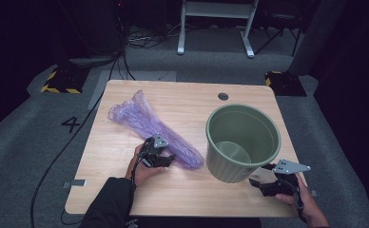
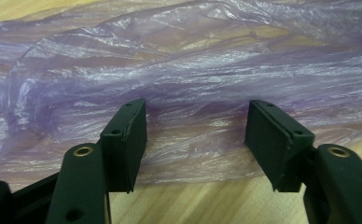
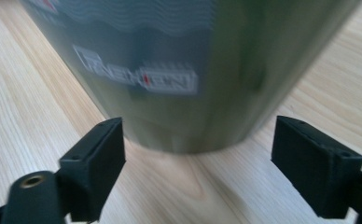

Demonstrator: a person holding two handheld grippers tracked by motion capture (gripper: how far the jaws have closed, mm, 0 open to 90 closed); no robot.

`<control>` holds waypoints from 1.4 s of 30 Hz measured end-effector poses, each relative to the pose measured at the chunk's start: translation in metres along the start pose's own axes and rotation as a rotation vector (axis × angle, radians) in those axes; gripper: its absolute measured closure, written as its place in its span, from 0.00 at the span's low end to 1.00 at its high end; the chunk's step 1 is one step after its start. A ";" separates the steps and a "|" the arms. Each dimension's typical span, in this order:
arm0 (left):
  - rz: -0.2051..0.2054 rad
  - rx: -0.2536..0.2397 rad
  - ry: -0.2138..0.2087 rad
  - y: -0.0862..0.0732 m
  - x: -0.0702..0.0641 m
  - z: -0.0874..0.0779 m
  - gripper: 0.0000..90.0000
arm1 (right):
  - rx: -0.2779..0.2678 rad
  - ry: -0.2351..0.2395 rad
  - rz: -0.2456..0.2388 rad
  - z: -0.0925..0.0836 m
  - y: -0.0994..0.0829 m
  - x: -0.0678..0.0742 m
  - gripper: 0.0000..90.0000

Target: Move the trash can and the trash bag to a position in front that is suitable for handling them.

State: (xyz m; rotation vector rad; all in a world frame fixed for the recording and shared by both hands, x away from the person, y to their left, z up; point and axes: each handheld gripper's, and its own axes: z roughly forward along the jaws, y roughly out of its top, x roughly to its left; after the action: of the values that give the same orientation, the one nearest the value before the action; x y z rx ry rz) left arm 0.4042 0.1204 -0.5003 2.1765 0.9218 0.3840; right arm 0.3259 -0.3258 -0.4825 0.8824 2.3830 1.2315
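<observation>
- Table (image 1: 125,190): light wood, with bare board along the near edge between the two hands and across the far right corner, where a small round grommet (image 1: 223,96) sits.
- Purple plastic bag (image 1: 151,127): lies flat on the left half of the table. Its long axis runs diagonally from the far left to the near centre. The wider, ruffled end points to the far left and stops short of the far edge; the narrower end points toward the pot.
- Green pot (image 1: 242,141): stands upright on the right half, mouth up, near the right edge. The near end of the bag lies just beside its left wall; contact cannot be confirmed.
- Left gripper (image 1: 160,153): at the near side of the bag, around mid-length. The left gripper view shows the jaws apart and the pads (image 2: 128,140) low against the film's near margin, not pressed on it.
- Right gripper (image 1: 268,175): near the table's near right corner, just beside the pot's base. The right gripper view shows jaws wide apart, clear of the pot wall, nothing clamped.
- View difference: the right gripper view shows a pale printed label (image 3: 142,72) on the pot's lower wall, blurred and unreadable. The left gripper view shows the film's creases and the wood grain through it.
</observation>
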 end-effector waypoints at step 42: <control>0.134 0.005 -0.167 -0.003 -0.048 -0.005 0.80 | 0.018 -0.035 -0.043 0.110 0.092 -0.015 0.19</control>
State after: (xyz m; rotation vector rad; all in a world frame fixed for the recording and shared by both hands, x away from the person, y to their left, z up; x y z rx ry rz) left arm 0.3670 0.0902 -0.4984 2.2431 0.6883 0.2593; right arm 0.4303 -0.2271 -0.4711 0.8471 2.3760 1.1712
